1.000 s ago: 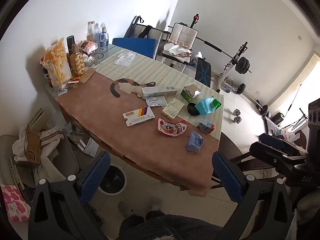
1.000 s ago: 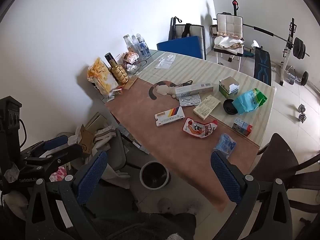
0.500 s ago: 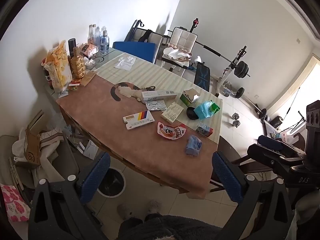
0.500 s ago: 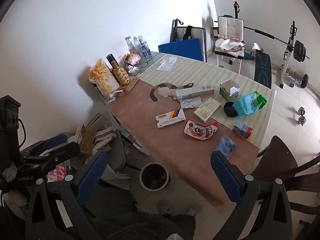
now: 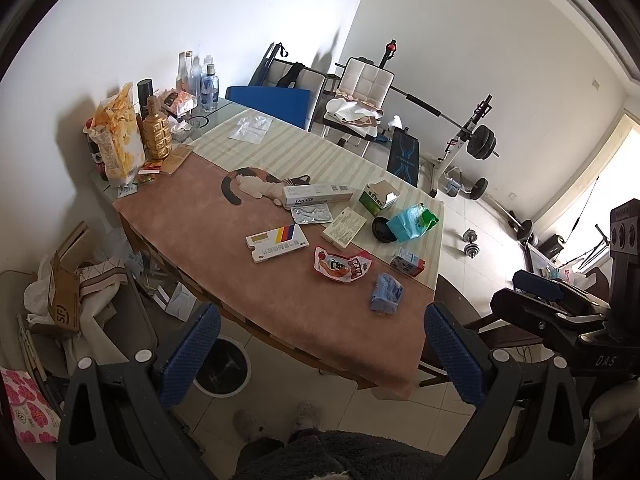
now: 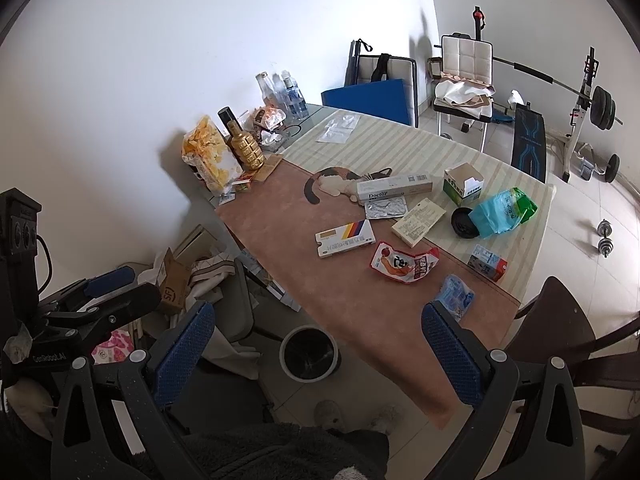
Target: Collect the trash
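Left wrist view shows my left gripper held wide with nothing in it, high above the near end of the counter. My right gripper is wide and holds nothing too. I think the job has not really started, because all the trash I can see lies on the counter and none is in my grippers. The trash bin stands on the floor under the near edge of the counter, and from here I cannot tell if anything is in it. I will use the red snack wrapper as my marker. The crumpled blue wrapper lies just beside it, closer to me and to the right. The small milk carton is to its right, near the counter edge. The flat box with colored stripes is to its left. The pale flat box is just behind it, and the silver pill sheet and the long white box are farther back. The teal bag lies behind it and to the right, resting against a black round lid, with the open green box behind those. The chip bag and gold bottle stand well apart, at the far left by the wall. So every piece is left to pick up. I think the blue wrapper is the easiest first grab, since it is nearest to me.
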`<act>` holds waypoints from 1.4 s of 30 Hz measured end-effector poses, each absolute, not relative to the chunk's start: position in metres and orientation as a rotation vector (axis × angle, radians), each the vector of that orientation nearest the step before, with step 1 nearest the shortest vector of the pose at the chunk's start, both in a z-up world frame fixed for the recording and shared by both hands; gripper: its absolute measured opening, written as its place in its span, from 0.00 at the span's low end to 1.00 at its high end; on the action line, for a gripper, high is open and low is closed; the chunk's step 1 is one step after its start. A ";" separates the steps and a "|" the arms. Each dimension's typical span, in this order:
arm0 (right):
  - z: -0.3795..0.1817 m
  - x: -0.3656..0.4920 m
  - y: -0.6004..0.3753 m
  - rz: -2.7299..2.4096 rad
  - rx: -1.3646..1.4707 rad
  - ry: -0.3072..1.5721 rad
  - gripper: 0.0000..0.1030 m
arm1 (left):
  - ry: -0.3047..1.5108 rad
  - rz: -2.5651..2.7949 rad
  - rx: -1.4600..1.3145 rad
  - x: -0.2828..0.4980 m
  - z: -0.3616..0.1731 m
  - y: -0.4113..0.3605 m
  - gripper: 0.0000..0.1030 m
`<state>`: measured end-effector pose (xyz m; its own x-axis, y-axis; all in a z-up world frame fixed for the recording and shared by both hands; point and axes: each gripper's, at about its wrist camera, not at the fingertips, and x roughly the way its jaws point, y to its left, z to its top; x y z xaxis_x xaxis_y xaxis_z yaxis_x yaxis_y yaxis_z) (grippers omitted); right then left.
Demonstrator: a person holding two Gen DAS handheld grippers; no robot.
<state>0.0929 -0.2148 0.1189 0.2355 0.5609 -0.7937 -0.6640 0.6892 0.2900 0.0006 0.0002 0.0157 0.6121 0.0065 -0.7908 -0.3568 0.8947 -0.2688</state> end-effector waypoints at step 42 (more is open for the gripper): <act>0.121 0.098 -0.214 0.841 -0.121 1.029 1.00 | 0.882 0.217 -0.433 -0.001 0.014 -0.003 1.00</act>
